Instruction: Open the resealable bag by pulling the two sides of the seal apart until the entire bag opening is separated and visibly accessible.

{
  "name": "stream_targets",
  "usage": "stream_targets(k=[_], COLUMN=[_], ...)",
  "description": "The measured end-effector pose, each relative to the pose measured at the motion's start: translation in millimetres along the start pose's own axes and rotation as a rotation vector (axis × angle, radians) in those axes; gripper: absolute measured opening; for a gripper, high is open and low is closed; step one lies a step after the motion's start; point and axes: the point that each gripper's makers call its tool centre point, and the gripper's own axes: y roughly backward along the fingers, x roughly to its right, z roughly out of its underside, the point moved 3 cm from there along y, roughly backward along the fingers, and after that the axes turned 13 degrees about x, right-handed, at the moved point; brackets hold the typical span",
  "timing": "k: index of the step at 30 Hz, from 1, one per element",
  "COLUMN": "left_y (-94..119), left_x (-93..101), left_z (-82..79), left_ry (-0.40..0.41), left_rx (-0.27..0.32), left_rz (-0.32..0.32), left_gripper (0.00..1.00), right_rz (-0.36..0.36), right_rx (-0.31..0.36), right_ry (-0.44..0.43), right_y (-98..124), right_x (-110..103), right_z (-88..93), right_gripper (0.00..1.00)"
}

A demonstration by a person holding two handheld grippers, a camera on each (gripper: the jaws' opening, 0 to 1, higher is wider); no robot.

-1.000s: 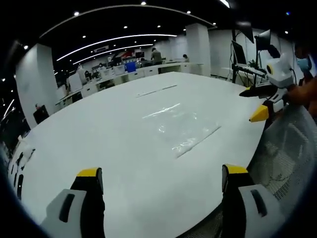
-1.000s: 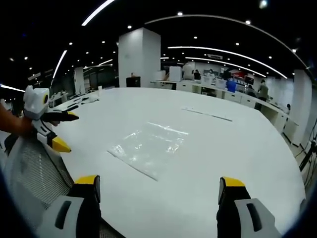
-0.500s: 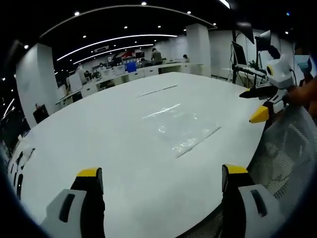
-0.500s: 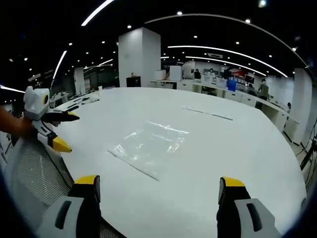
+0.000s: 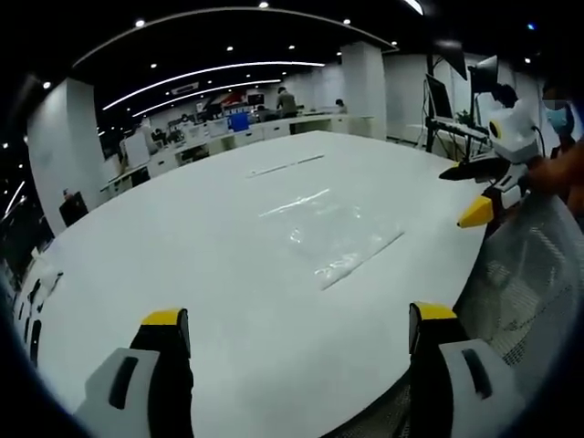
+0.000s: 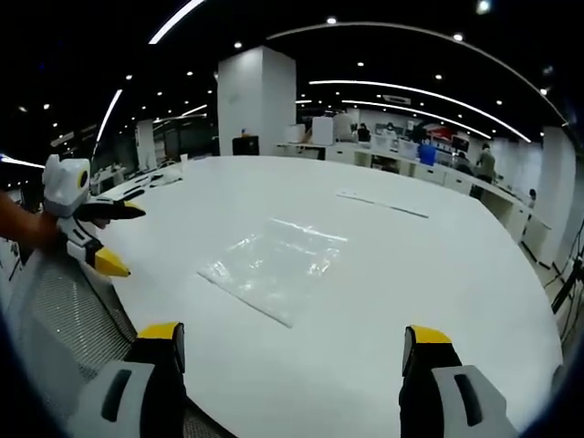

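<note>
Bag (image 5: 339, 239) is lying flat and sealed on the desk (image 5: 182, 246), nothing shifting over the last second. Both tongs (image 5: 297, 333) (image 6: 287, 342) are hovering wide open, holding nothing, so opening is not yet starting.

light: ceiling strips, spots | table (image 5: 201, 228): bright | edges: fisheye-bent | focus: soft

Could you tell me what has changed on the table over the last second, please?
Nothing visibly changed. The clear bag still lies flat and untouched on the white table, and both the left gripper and the right gripper stay open, short of it.
</note>
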Motion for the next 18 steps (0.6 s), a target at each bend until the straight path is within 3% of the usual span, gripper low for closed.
stream_targets(k=[18], left_y=[1.4], left_x=[0.5], left_z=[-2.5], left_ry=[-0.01], left_rx=[-0.003], left_rz=[0.005], left_gripper=[0.99], right_rz=[0.019], right_rx=[0.012], right_ry=[0.018], right_y=[1.8], right_x=[2.4], right_z=[-3.5], right_gripper=[1.0])
